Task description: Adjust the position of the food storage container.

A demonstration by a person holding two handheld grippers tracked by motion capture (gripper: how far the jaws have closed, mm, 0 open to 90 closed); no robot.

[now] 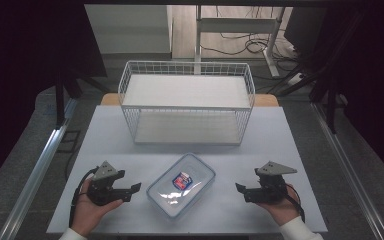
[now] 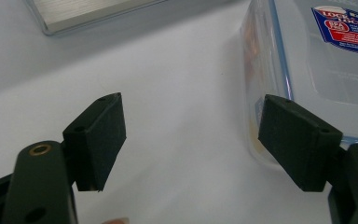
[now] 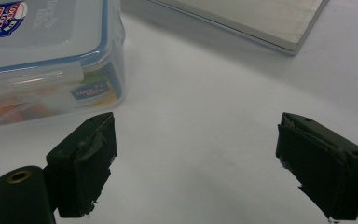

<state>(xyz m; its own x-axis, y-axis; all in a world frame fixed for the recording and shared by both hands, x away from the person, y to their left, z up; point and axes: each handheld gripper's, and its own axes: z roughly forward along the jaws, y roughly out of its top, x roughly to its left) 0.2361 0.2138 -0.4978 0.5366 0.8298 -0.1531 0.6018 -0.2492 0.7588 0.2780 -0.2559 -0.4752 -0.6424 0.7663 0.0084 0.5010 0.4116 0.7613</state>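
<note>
The clear rectangular plastic container with a blue-sealed lid (image 1: 181, 185) is lying near the front edge of the pale table (image 1: 280, 150), between your grippers. You're holding the left gripper (image 1: 136, 188) just beside it, jaws apart and empty; the right gripper (image 1: 239, 189) is waiting farther off, likewise spread. You're apparently squaring up; next, close in from both sides.

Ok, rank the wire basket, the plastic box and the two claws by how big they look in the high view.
1. Wire basket
2. Plastic box
3. Left claw and right claw: alike in size, so no ranking between them.
</note>
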